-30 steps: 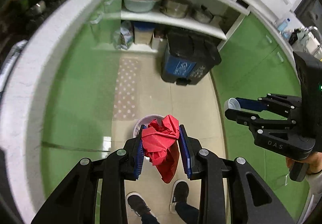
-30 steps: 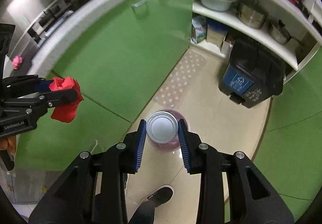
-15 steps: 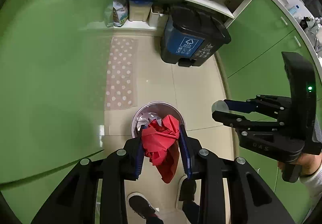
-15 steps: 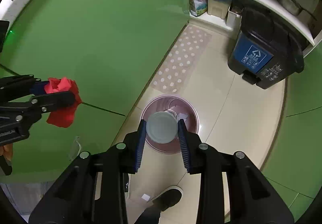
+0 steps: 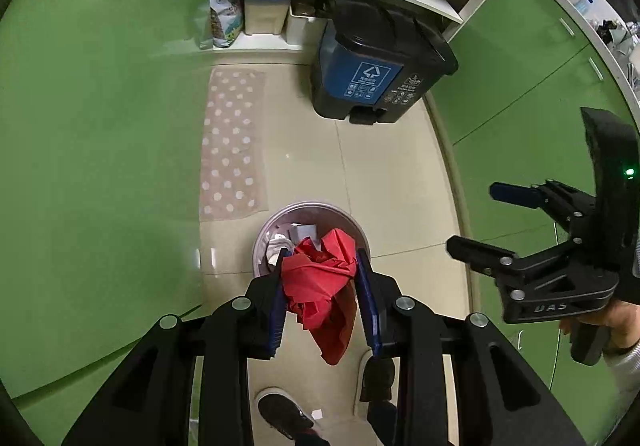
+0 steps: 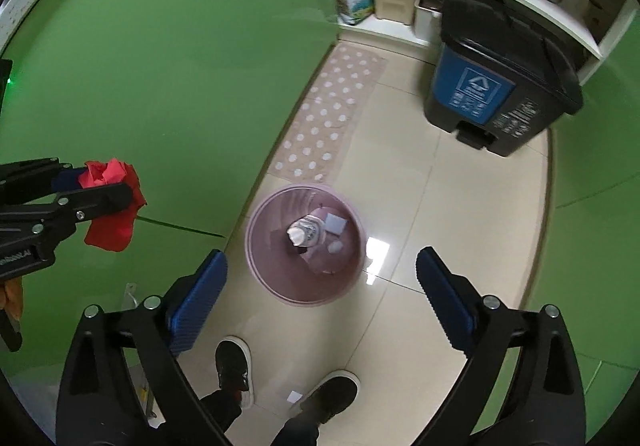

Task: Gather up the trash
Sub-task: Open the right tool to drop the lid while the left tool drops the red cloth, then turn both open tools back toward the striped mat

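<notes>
Left wrist view, left hand-held gripper (image 5: 325,300): clamped on a crumpled red paper (image 5: 322,288), blue pads pressing it from both sides. A loose tail of it hangs down below the fingers, so its long axis runs roughly up-down.

Left wrist view, what's ahead: the round pink waste basket (image 5: 266,230) sits on the floor right past the fingertips, mostly covered by the red wad. Only a bit of white trash shows at its far rim from here.

Left wrist view, off to the right: the right hand-held gripper (image 5: 472,217) hangs over the floor with its fingers spread wide and nothing between them.

Left wrist view, further out: a dark pedal bin (image 5: 376,73) with a blue front, and a polka-dot mat (image 5: 234,143) to the left of it.

Right wrist view, right hand-held gripper (image 6: 322,288): wide open, blue pads far apart, empty.

Right wrist view, only visible here: the inside of the basket (image 6: 260,213), seen straight down between the fingers. A cup (image 6: 306,232) lies on its side in there, pale round end pointing toward the lower left, with some white scraps next to it.

Right wrist view, off to the left: the left gripper (image 6: 100,185) holding the red paper (image 6: 114,213) up against the green cabinet front, well left of the basket.

Right wrist view, bottom: two dark shoes (image 6: 234,368) on the tile floor, just near side of the basket.
</notes>
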Motion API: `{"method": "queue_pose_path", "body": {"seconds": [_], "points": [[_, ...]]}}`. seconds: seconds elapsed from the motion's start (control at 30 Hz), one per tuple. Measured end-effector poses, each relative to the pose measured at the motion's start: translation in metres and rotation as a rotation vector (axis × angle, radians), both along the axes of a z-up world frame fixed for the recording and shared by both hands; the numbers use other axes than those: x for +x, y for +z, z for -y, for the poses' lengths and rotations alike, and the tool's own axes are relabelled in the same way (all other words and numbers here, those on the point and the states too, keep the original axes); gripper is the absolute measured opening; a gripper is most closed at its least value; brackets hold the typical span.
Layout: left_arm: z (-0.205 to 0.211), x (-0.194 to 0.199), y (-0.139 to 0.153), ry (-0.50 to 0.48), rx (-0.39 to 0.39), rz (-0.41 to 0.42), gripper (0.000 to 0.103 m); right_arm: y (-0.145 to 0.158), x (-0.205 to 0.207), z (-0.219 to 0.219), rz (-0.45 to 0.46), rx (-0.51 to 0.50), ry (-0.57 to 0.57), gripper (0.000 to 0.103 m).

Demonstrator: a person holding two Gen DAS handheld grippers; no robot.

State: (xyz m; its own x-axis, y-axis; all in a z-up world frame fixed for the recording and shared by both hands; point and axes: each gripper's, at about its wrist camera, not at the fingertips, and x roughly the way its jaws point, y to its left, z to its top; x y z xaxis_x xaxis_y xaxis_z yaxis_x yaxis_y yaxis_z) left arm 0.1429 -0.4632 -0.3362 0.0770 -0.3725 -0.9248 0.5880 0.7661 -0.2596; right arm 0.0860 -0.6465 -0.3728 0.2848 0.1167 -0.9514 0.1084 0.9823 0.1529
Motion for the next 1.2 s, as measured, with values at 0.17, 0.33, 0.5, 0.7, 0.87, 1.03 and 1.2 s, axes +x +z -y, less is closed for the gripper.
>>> {"method": "queue_pose_path", "body": {"seconds": [0.17, 0.33, 0.5, 0.7, 0.87, 1.03, 1.2], "points": [[0.01, 0.0, -0.004, -0.02, 0.003, -0.002, 0.031, 0.014, -0.008, 0.009, 0.017, -0.023, -0.024, 0.094], [0.016, -0.002, -0.004, -0.032, -0.001, 0.004, 0.038, 0.027, -0.014, 0.019, 0.042, -0.019, -0.044, 0.094], [0.017, -0.003, -0.003, -0.035, -0.024, 0.036, 0.095, 0.032, -0.019, 0.025, 0.052, -0.022, -0.066, 0.094], [0.014, -0.001, -0.009, -0.012, 0.007, 0.017, 0.096, 0.03, -0.025, 0.026, 0.042, -0.025, -0.07, 0.095], [0.006, -0.002, -0.004, 0.007, 0.03, 0.019, 0.096, 0.034, -0.027, 0.021, 0.038, -0.021, -0.068, 0.096], [-0.003, -0.009, 0.021, 0.019, 0.03, 0.034, 0.096, 0.053, -0.034, 0.015, 0.043, -0.022, -0.068, 0.096], [-0.018, -0.022, 0.07, 0.045, 0.011, 0.064, 0.096, 0.099, -0.048, 0.006, 0.061, -0.032, -0.059, 0.097]]}}
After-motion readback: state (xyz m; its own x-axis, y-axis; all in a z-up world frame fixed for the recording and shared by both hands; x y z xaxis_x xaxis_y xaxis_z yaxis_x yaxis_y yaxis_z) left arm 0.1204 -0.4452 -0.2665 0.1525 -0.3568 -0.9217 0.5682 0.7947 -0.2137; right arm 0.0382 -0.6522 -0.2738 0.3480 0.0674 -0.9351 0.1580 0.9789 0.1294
